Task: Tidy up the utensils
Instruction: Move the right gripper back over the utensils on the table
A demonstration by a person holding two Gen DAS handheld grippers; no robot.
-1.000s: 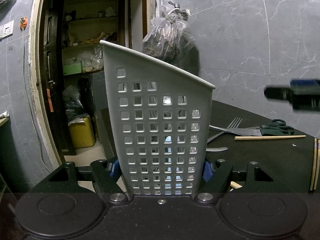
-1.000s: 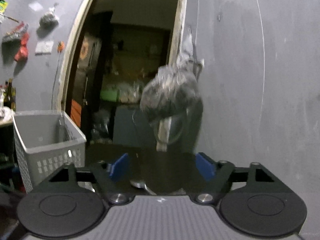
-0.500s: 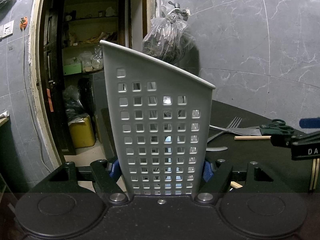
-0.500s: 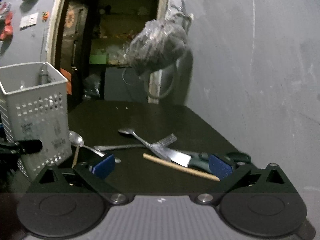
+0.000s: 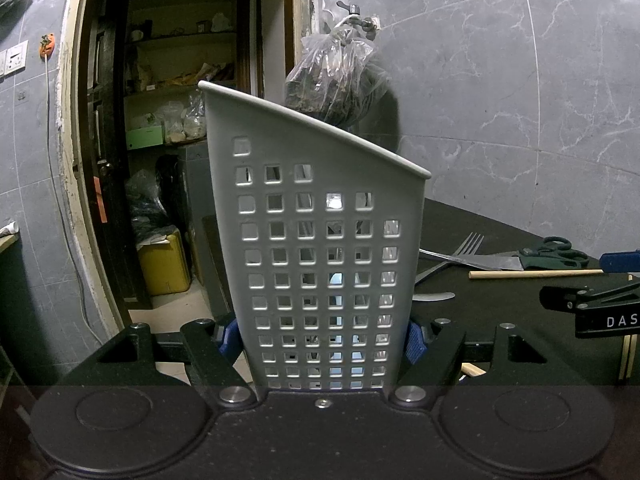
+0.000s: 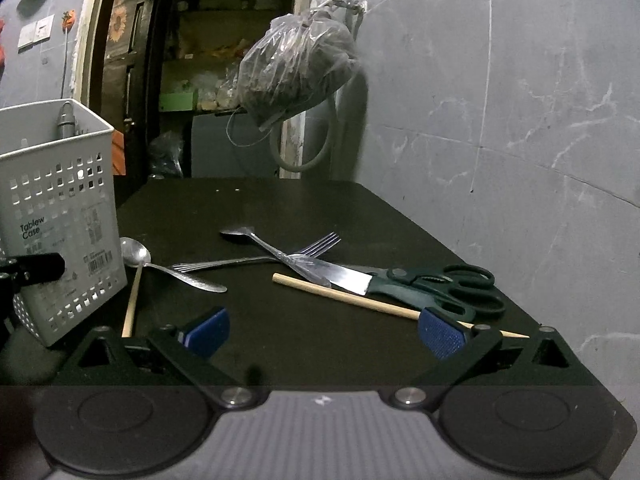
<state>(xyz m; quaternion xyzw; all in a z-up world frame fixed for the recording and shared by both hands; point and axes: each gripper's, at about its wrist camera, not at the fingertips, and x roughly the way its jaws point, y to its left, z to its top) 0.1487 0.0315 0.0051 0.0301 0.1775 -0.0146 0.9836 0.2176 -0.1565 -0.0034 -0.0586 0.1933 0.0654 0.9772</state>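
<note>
My left gripper (image 5: 322, 340) is shut on the base of a grey perforated utensil caddy (image 5: 320, 248), which stands upright at the table's left end. In the right wrist view the caddy (image 6: 60, 200) has one dark handle (image 6: 66, 120) sticking up inside. My right gripper (image 6: 324, 332) is open wide just above the black table, nothing between its pads. Ahead of it lie a wooden chopstick (image 6: 348, 296), green-handled scissors (image 6: 440, 284), crossed forks (image 6: 260, 258) and two spoons (image 6: 135, 252) (image 6: 236, 232). Another chopstick (image 6: 132, 300) lies beside the caddy.
The black table (image 6: 280, 200) ends at a grey marble wall on the right. A plastic bag (image 6: 296, 68) hangs from a tap above the far edge. An open doorway to a storeroom (image 5: 180, 120) lies behind the caddy. More chopsticks (image 5: 626, 356) lie near the right gripper.
The right gripper tipped downward and sank, bringing the table and utensils into view, and its jaws spread wider. The left gripper and caddy stayed still.
</note>
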